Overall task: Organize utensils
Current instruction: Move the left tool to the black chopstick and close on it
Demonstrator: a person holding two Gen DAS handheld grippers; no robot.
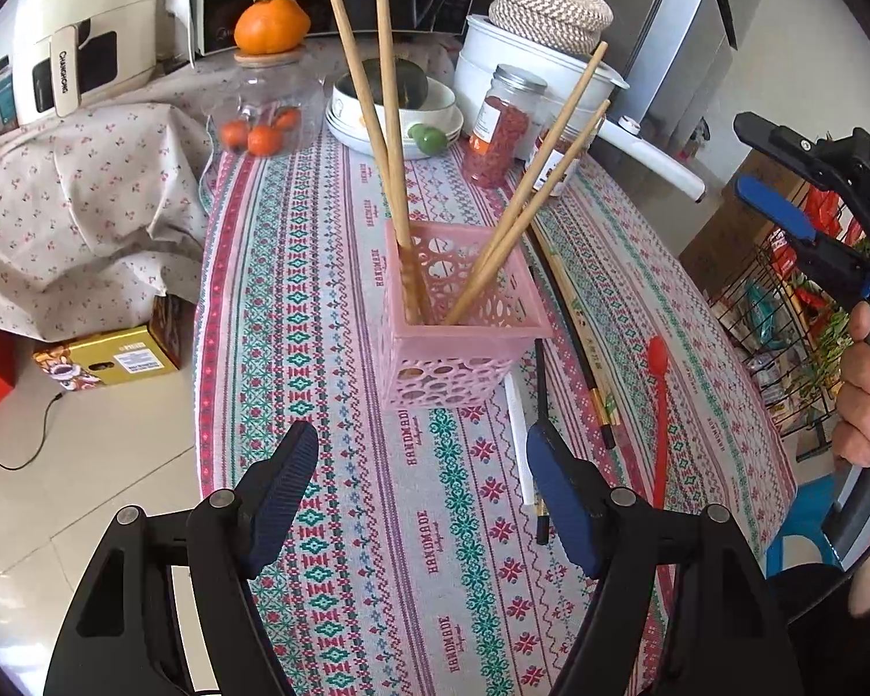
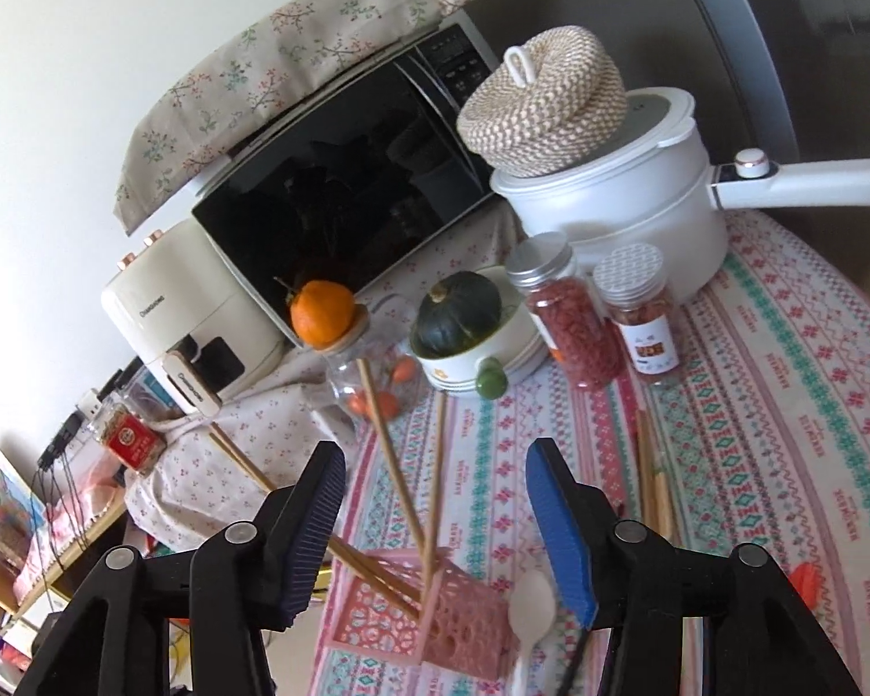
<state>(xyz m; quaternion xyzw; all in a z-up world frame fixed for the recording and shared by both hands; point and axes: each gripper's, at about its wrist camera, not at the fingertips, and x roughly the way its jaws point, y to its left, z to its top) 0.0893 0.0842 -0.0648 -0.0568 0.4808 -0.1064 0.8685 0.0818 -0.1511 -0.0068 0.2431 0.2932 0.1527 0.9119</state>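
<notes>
Where the cloth (image 1: 377, 464) covering the bench runs in woven-looking bands of red, teal and white, the word "HANDMADE" repeats along its pale stripes. "CHANGHONG" is printed on the cream appliance (image 1: 69, 52) at the far left, on both its body and its handle. A gold carton (image 1: 107, 362) on the floor and the two clear jars (image 1: 496, 127) of red dried goods carry labels too small to read.

At the middle of the bench stands the pink basket (image 1: 464, 313), square, of plastic pierced with round holes. Four pale wooden chopsticks (image 1: 388, 110) lean out of it, two to the far left and two to the right. Just right of the basket, flat on the cloth, lie dark chopsticks (image 1: 574, 342), a white spoon (image 1: 519, 446) and a slim red spoon (image 1: 659, 406).

Behind them a woven rope lid (image 1: 551, 8) tops a white pot (image 1: 493, 64), next to a glossy black microwave (image 2: 348, 174) under a flowered cover. An orange (image 1: 271, 23) sits on a clear glass jar.

Pointing steeply down over the near cloth, the left gripper (image 1: 423, 493) has its ribbed blue jaws wide apart, holding nothing. Held by a hand (image 1: 867, 400) at the right, the right gripper (image 2: 435, 522) tilts above the basket, its jaws parted and empty, with two chopsticks rising in the gap, touching neither pad.
</notes>
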